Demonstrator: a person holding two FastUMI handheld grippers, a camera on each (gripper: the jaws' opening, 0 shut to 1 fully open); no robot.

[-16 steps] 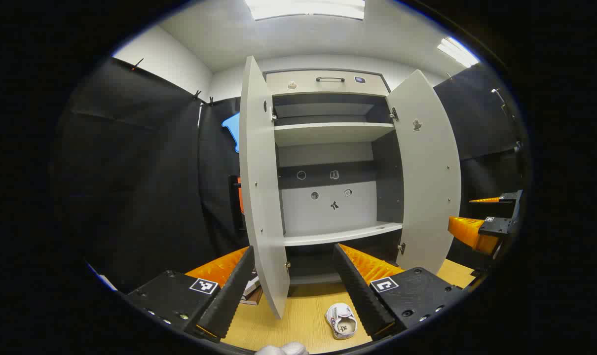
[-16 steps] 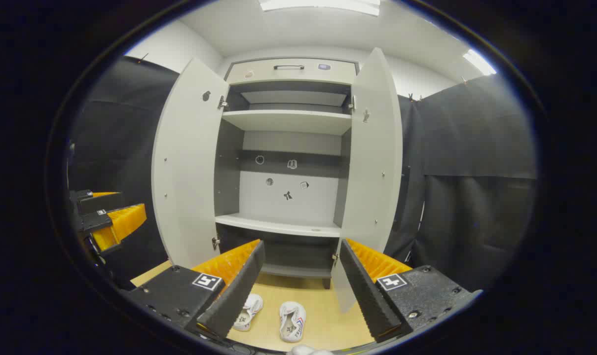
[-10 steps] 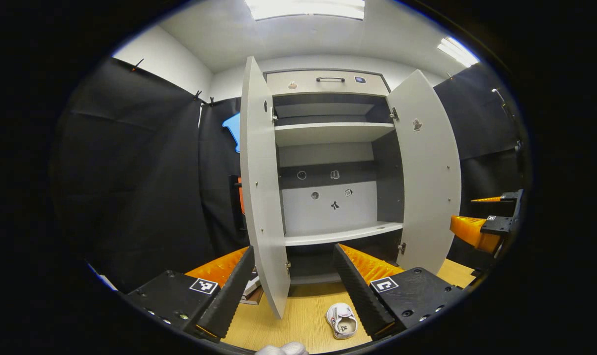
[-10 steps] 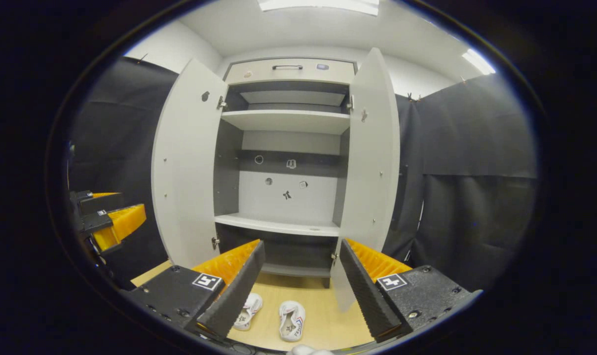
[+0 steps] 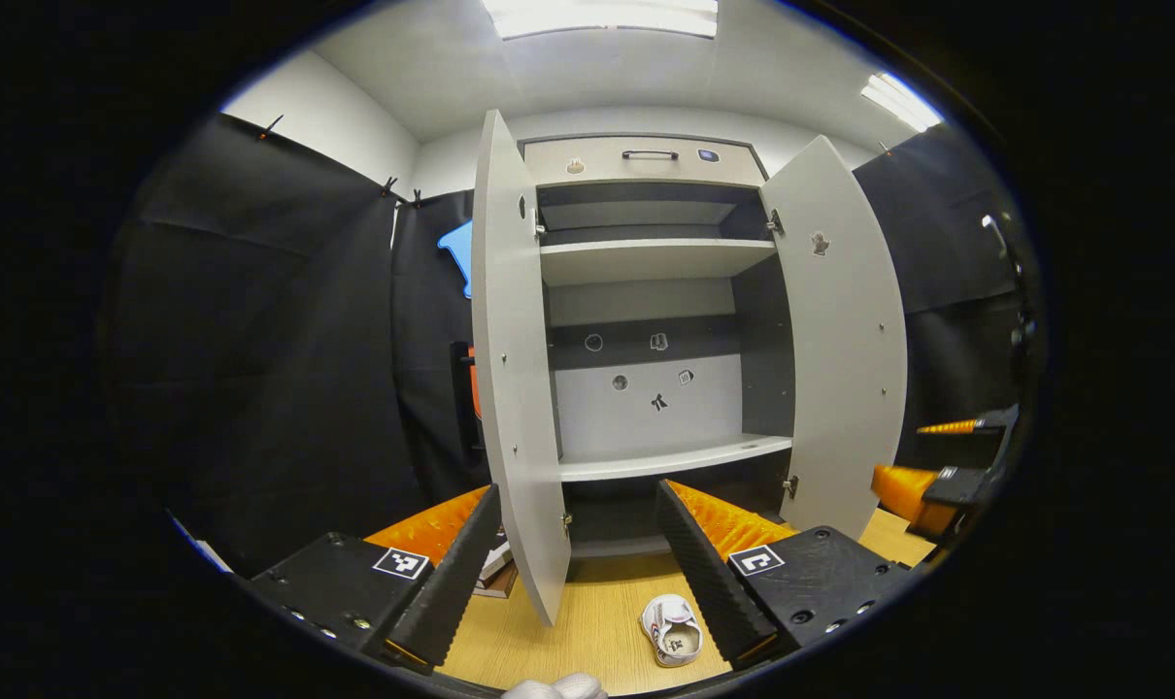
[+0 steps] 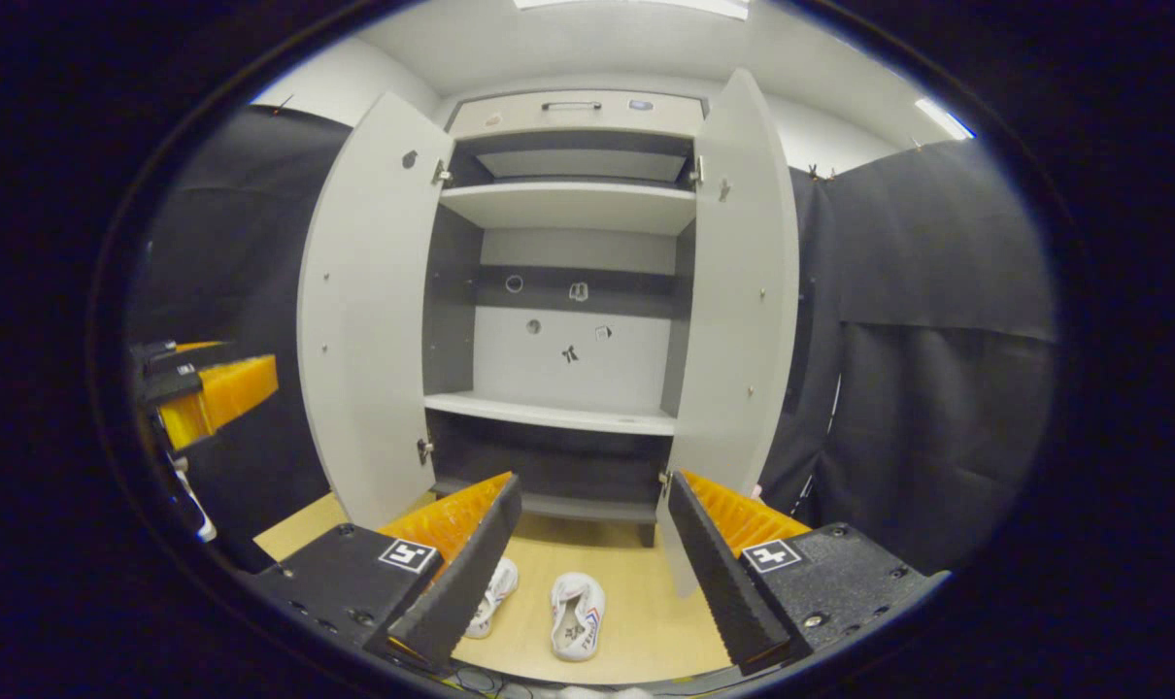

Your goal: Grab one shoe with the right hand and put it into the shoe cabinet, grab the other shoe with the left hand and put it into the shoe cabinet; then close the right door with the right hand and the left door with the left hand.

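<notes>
The grey shoe cabinet (image 5: 646,262) (image 6: 568,204) stands ahead with both doors swung wide and its shelves bare. Two white shoes lie on the wooden floor in front of it: one (image 6: 576,626) between my right gripper's fingers in the right gripper view, the other (image 6: 492,594) partly behind its left finger. One white shoe (image 5: 673,631) sits beside my left gripper's right finger. My left gripper (image 5: 578,490) (image 6: 214,367) is open and holds nothing. My right gripper (image 6: 593,481) (image 5: 927,454) is open too, well above the shoes.
The left door (image 5: 515,388) stands edge-on close to my left gripper; the right door (image 6: 743,291) hangs just ahead of my right gripper. A drawer with a dark handle (image 5: 649,155) tops the cabinet. Some flat books (image 5: 495,568) lie behind the left door. Black cloth walls both sides.
My right gripper has dropped lower and tilted down, so the cabinet rises in its view and the shoes show more fully. My left gripper has barely moved.
</notes>
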